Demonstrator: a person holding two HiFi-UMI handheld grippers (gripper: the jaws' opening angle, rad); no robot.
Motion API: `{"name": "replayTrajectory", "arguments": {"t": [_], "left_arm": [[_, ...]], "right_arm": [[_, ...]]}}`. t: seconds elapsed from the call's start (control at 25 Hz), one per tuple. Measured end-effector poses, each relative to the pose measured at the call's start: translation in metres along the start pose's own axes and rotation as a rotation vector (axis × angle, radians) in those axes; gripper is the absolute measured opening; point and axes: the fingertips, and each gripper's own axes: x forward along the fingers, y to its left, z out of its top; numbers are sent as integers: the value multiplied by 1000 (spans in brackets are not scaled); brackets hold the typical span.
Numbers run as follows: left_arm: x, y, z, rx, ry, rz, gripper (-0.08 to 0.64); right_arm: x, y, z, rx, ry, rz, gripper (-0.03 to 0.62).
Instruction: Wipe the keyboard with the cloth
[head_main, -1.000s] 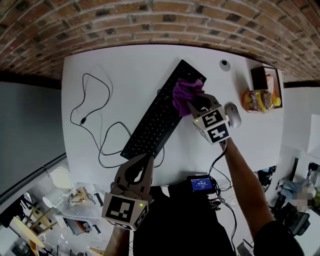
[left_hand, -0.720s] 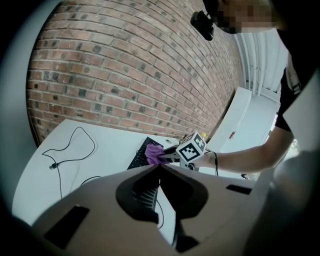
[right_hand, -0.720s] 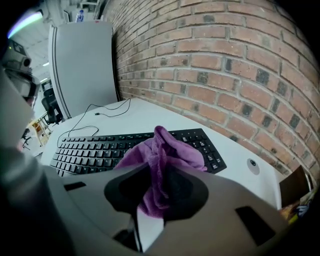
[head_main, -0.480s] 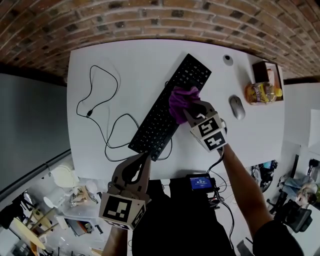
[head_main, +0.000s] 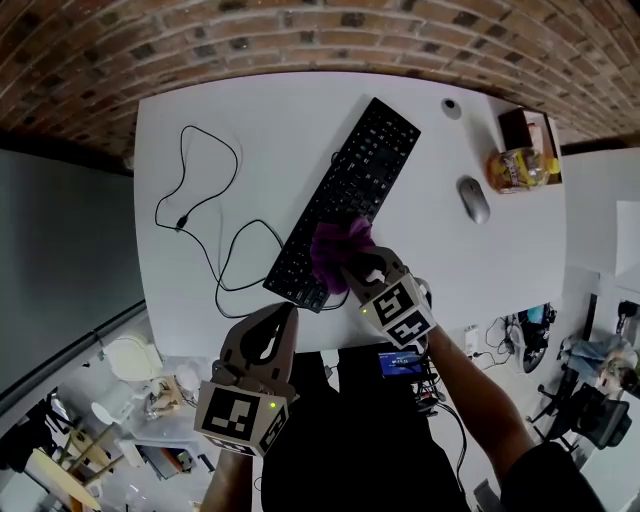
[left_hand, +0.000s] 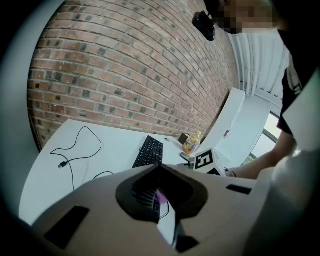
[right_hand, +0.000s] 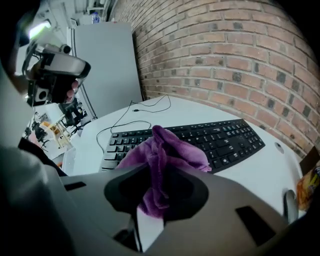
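Right tool (head_main: 362, 270), cloth (head_main: 335, 255) slid down keyboard (head_main: 357, 178)

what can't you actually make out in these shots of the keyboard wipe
- Head view: the keys under the purple cloth, which is bunched in the right claw and covers the near end of the keyboard.
- Head view: the label on the yellow bottle, too small to read.
- Head view: the readout on the small screen at the table edge, too small.
- Left gripper view: the keyboard's near end, hidden by the body of the left claw.
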Motion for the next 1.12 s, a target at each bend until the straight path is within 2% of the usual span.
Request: {"name": "replayTrajectory", "arguments": {"t": [0.4, 0.68, 1.12], "left_arm": [[-8, 2, -6, 14, 5, -37, 14], [-14, 3, -8, 19, 1, -45, 14], [-22, 8, -11, 7, -10, -34, 14]], "right_arm": [[-1, 45, -5, 45, -1, 19, 97], [-1, 75, -10, 31, 12, 57, 97], [0, 81, -12, -6, 49, 62, 97]]}}
